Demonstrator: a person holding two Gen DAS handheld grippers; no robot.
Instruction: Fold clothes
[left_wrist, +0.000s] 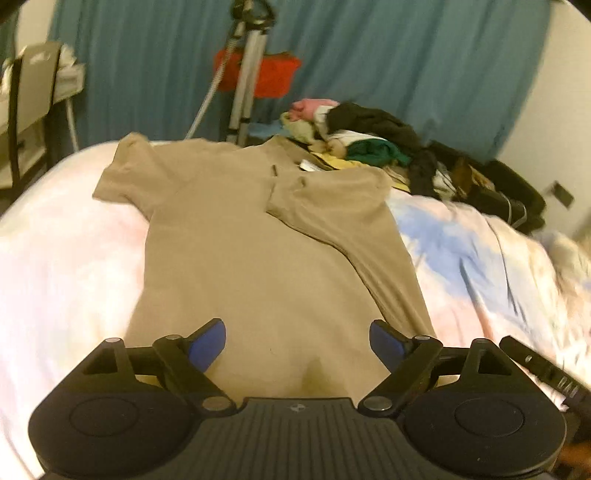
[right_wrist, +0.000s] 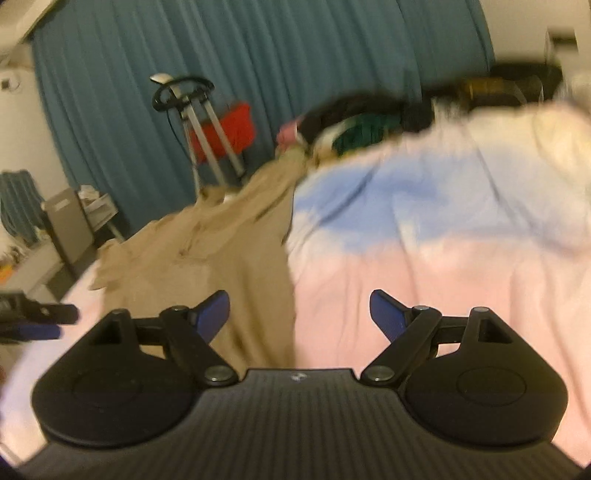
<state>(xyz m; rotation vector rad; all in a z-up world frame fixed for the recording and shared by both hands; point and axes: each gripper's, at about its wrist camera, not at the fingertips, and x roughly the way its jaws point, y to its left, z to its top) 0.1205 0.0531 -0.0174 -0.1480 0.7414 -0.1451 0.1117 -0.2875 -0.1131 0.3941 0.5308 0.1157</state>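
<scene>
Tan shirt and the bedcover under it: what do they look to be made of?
Tan shirt: soft matte knit, probably cotton jersey; it lies limp with shallow creases. Bedcover: plush-looking pink, white and blue fabric, perhaps fleece; blur leaves that open.

Clothes pile (left_wrist: 354, 140) seemingly crowding bed's (left_wrist: 480, 258) far end.

Tan shirt (left_wrist: 236, 236), plain. Pastel bedspread (right_wrist: 424, 266), blotched pink, blue and white. Teal curtain (left_wrist: 369, 66) behind. Red cloth (left_wrist: 273, 74) past the bed's far edge. Black, green, pink heap (left_wrist: 362, 133) at its far corner. Blue-padded black claws (left_wrist: 297, 345).
</scene>
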